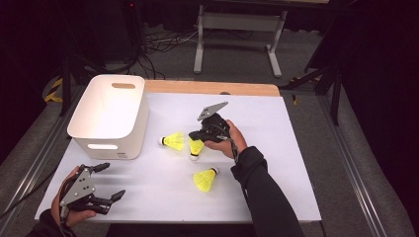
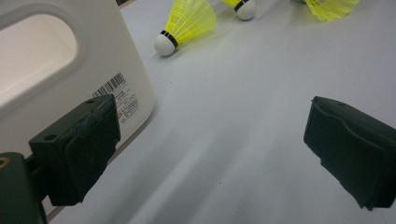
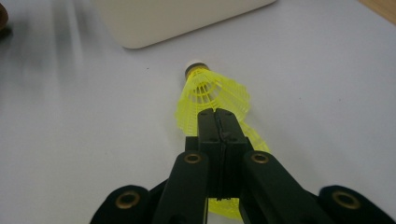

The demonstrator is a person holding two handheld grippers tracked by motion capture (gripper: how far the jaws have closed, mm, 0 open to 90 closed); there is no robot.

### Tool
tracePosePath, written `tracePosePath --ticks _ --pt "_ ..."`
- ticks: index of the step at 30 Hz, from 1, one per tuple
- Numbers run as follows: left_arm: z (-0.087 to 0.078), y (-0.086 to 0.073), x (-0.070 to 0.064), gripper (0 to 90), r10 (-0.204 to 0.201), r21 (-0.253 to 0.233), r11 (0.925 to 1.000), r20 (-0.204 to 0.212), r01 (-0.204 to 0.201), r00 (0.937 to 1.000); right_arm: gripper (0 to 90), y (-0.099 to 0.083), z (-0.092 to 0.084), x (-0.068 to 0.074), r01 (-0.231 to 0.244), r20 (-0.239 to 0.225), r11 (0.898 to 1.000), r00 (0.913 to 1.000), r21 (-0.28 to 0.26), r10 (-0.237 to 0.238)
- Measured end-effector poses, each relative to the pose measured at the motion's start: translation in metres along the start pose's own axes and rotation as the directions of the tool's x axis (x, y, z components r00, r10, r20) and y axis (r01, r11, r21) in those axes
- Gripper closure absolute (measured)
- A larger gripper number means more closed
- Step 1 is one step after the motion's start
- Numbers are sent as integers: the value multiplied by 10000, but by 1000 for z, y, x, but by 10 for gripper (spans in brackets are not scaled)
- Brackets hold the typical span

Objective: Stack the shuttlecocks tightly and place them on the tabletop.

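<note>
From above, the white table has bare room on its right half and along its near edge; a white bin fills the far left corner. Three yellow shuttlecocks: one beside the bin, one nearer the person, one pinched in the right gripper. The left gripper rests wide open at the near left corner.

Left gripper view: jaws far apart over bare table, bin just beside.

Right gripper view: jaws squeezed together on the shuttlecock's skirt, cork pointing toward the bin.
</note>
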State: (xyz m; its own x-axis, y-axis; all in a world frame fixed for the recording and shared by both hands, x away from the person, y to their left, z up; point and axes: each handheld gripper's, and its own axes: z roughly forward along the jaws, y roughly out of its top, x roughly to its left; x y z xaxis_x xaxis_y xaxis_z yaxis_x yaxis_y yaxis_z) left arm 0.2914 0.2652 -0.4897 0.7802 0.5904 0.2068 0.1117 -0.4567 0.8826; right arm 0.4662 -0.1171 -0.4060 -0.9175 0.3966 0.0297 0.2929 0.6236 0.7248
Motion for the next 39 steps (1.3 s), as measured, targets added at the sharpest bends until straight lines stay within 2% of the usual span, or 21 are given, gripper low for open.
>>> tracePosePath --ticks 5,6,13,17,18,19,22,29,39 --pt "-1 0 1 44 14 -39 10000 -66 -14 10000 900 2 -2 3 71 191 9997 9998 -250 -66" --pt "-1 0 1 43 26 -39 10000 -86 -27 10000 900 2 -1 3 108 393 9992 9992 -380 -93" --pt "-1 0 1 42 17 -69 10000 -94 -18 10000 900 -2 -3 7 123 862 9959 9963 -894 -45" --pt "0 0 0 42 9 -26 10000 -102 -9 9999 900 -18 -4 8 -90 1052 9907 9942 -1355 234" --pt "0 0 0 42 9 -26 10000 -102 -9 9999 900 -18 -4 8 -90 1052 9907 9942 -1355 234" --pt "0 1 0 42 30 3 10000 -70 -30 10000 900 -26 -8 7 -319 948 9855 9943 -1668 482" --pt "1 1 0 41 31 35 10000 -80 -31 10000 888 -35 -13 6 -468 965 9822 9932 -1822 652" --pt "1 1 0 41 41 87 10000 -97 -40 9999 832 -56 -22 7 -788 982 9813 9904 -1758 971" --pt "2 1 -1 41 75 97 9999 -80 -74 9999 798 -79 -19 11 -1054 1017 9881 9879 -1118 1169"
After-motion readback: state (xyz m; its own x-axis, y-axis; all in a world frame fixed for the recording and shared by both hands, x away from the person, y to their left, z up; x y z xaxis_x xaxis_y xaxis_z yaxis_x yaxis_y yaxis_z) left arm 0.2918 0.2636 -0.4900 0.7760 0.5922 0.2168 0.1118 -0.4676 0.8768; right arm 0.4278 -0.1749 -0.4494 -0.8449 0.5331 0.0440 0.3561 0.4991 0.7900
